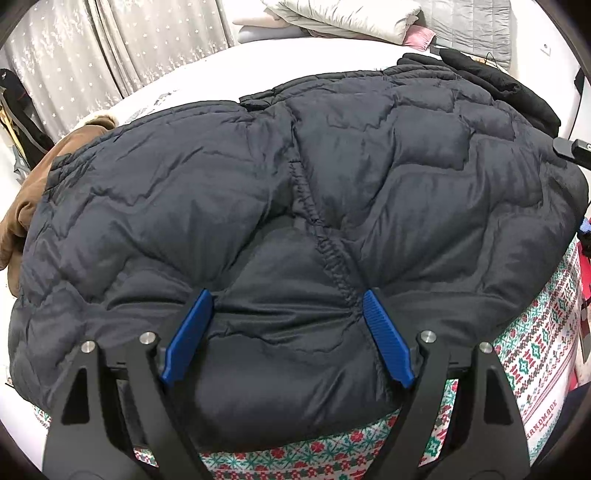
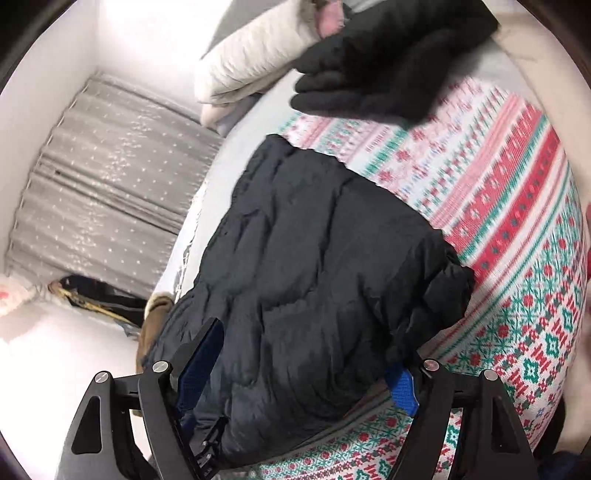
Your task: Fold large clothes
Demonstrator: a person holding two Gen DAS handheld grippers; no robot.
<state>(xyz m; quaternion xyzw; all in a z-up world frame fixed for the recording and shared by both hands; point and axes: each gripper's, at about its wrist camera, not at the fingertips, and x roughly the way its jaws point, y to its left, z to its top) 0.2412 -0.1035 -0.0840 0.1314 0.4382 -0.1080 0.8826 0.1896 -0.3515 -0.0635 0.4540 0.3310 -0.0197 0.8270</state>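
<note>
A large dark navy quilted puffer jacket [image 1: 295, 192] lies spread on a bed, over a red, green and white patterned blanket [image 1: 546, 332]. My left gripper [image 1: 286, 299] has blue fingers [image 1: 188, 339] spread wide, pressing into the jacket's near edge with fabric bulging between them. In the right wrist view the same jacket [image 2: 314, 277] lies bunched on the blanket [image 2: 517, 258]. My right gripper [image 2: 310, 354] straddles the jacket's near end, its jaws wide apart with the fabric between them; the right blue pad [image 2: 402, 387] shows beside the hem.
A brown garment [image 1: 33, 206] lies left of the jacket. A black fleece garment [image 2: 388, 62] lies at the far side. Folded pale bedding [image 1: 351, 18] is stacked at the back. A grey star-patterned curtain [image 1: 110, 55] hangs behind.
</note>
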